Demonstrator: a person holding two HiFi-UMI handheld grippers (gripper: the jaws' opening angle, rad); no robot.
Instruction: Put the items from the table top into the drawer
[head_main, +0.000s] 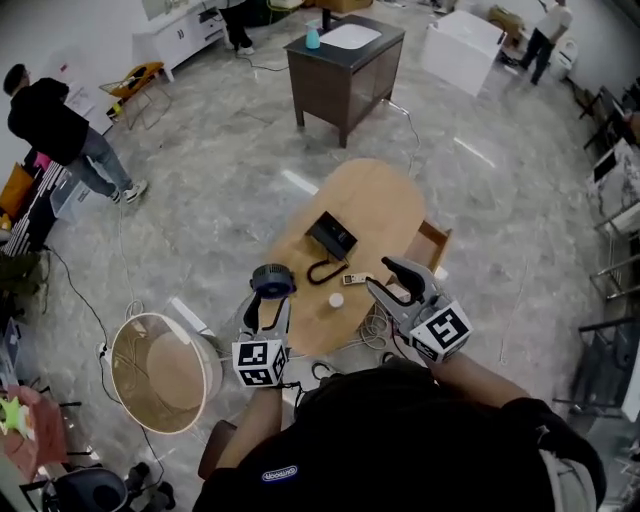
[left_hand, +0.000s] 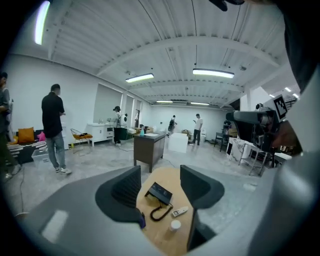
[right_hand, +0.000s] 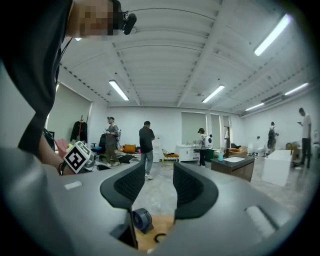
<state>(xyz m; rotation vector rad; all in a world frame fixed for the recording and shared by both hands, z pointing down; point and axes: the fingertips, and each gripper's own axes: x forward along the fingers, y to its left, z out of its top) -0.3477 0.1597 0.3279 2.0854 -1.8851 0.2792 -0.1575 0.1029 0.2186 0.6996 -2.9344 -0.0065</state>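
Left gripper (left_hand: 161, 181): fingers held wide apart, nothing gripped. Black phone (left_hand: 160, 192), white remote (left_hand: 180, 211) and white cap (left_hand: 175, 225) were seen on table (head_main: 370, 200), beyond fingertips, through gap. Right gripper (right_hand: 159, 182): fingers parted, empty. Dark round item (right_hand: 141, 219) was noted below its left finger. Drawer (head_main: 432, 245) was seen open just past right fingertips.

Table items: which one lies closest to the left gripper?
The round dark-blue fan, just ahead of the left gripper; the black box, remote and white cap lie farther right.
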